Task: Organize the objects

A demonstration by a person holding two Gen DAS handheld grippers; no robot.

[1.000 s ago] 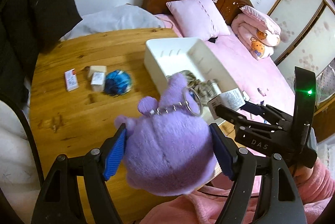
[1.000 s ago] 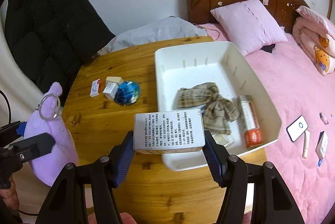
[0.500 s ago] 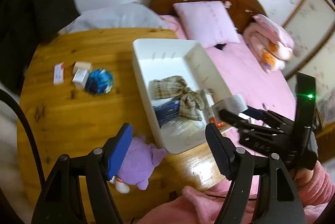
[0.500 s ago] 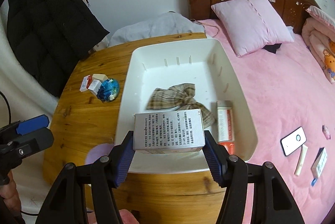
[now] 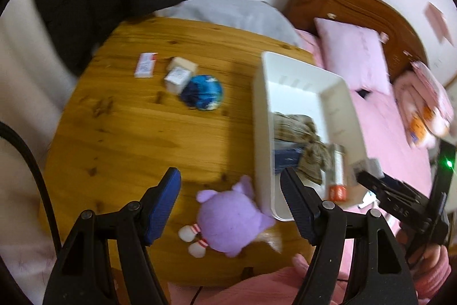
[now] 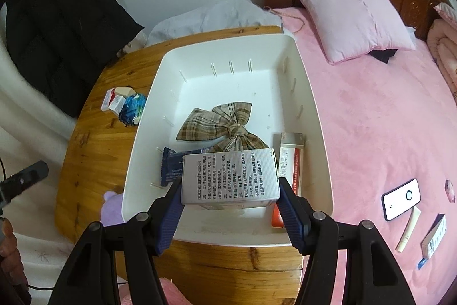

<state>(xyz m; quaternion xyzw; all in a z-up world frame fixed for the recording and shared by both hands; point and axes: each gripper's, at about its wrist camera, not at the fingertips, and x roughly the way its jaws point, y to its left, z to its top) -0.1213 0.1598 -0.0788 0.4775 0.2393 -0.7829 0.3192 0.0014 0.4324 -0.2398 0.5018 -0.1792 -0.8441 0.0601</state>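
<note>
My left gripper (image 5: 230, 202) is open and empty above a purple plush toy (image 5: 228, 219) that lies on the round wooden table (image 5: 128, 133) against the near left wall of the white bin (image 5: 261, 133). My right gripper (image 6: 231, 208) is shut on a silver printed box (image 6: 230, 176) and holds it over the near end of the bin (image 6: 308, 105). In the bin lie a plaid fabric bow (image 6: 222, 122), a dark blue packet (image 6: 171, 165) and a white and red tube box (image 6: 290, 162).
On the table's far left lie a small red and white box (image 5: 145, 64), two small cartons (image 5: 180, 72) and a blue ball of fabric (image 5: 204, 92). A pink bed (image 6: 385, 119) with a phone (image 6: 401, 199) and small items flanks the table. A black jacket (image 6: 57, 19) hangs behind.
My left gripper let go of the purple plush, which now lies on the table beside the bin. My right gripper carried the silver box forward over the bin.
</note>
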